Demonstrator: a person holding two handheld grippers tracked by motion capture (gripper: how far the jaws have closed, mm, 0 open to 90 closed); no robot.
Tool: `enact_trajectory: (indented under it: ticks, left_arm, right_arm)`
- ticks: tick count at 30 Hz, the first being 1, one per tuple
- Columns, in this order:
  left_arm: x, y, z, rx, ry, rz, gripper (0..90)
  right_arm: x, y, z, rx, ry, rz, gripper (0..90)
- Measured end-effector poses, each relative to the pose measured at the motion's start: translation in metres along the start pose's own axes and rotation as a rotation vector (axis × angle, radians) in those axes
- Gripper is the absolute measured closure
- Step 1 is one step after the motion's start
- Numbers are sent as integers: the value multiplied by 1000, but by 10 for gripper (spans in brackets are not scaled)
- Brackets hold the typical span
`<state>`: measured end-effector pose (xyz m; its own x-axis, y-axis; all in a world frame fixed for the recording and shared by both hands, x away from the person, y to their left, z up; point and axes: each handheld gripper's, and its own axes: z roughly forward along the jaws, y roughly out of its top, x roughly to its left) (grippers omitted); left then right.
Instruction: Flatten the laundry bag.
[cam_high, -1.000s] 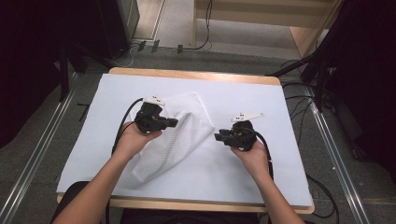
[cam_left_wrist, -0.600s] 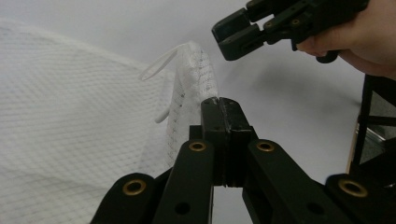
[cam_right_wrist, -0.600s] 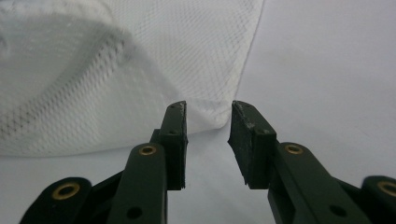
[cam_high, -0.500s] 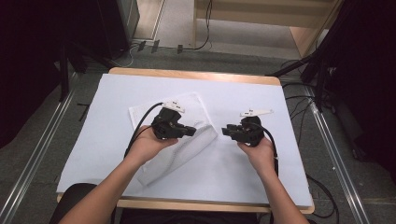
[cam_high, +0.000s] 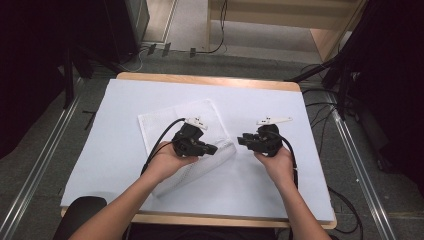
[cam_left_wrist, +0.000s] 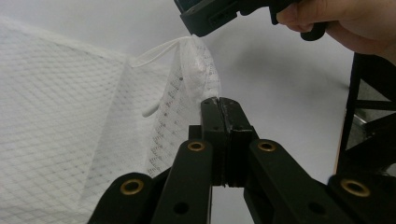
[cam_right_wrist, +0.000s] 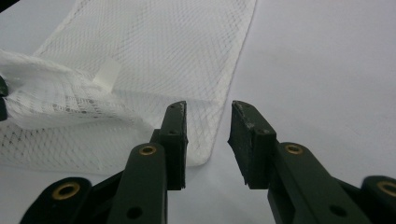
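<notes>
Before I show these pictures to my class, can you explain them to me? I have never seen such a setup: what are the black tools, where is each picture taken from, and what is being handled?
A person holds two black hand-held clamps. The left gripper and the right gripper each have two jaws. The high view looks down on a table with a white cover. The other two pictures come from cameras that ride on the grippers. On the cover lies a white mesh bag. The left gripper has its jaws shut on a gathered edge of the bag. The right gripper is open, its jaws beside the bag's edge.
</notes>
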<state>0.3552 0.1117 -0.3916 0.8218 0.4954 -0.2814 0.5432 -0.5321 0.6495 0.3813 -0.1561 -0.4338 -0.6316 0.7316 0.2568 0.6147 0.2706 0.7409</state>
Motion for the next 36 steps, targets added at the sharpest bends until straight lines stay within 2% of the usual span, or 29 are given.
enact_trajectory:
  ticks: [1, 4, 6, 16, 17, 22, 23, 24, 26, 30, 31, 34, 36]
  left_arm:
    - [1, -1, 1, 6, -18, -6, 900]
    - [0, -2, 2, 13, -25, 1, 873]
    - [-1, -2, 0, 4, -33, 9, 817]
    - [-2, 0, -20, -32, -32, 9, 723]
    - [-1, 1, -22, -37, -23, 13, 715]
    - [7, 0, -36, -66, -6, -14, 695]
    - [11, 0, -41, -77, 1, -24, 694]
    - [11, 0, -41, -77, 1, -24, 693]
    - [15, -2, -45, -87, 10, -34, 691]
    - [34, -8, -50, -86, 64, -55, 673]
    - [34, -8, -50, -86, 64, -55, 673]
    - [61, -13, -44, -67, 107, -100, 661]
    - [73, -16, -42, -56, 123, -120, 659]
  right_arm:
    - [0, 0, 1, 0, 1, -4, 688]
    - [0, 0, 2, 2, 2, -5, 688]
    - [0, 0, 2, 4, 0, -2, 688]
    - [1, 1, 3, 2, 9, 3, 706]
    - [1, 1, 3, 3, 11, 4, 728]
    - [3, 5, 13, -10, 55, 9, 787]
    - [5, 7, 24, 11, 91, 10, 842]
    - [6, 8, 27, 21, 97, 18, 858]
    - [9, 7, 35, 58, 110, 3, 876]
    - [14, 6, 39, 87, 89, -26, 874]
    - [14, 6, 39, 87, 89, -26, 874]
    - [12, 6, 38, 78, 76, -28, 861]
    - [12, 7, 38, 71, 75, -17, 852]
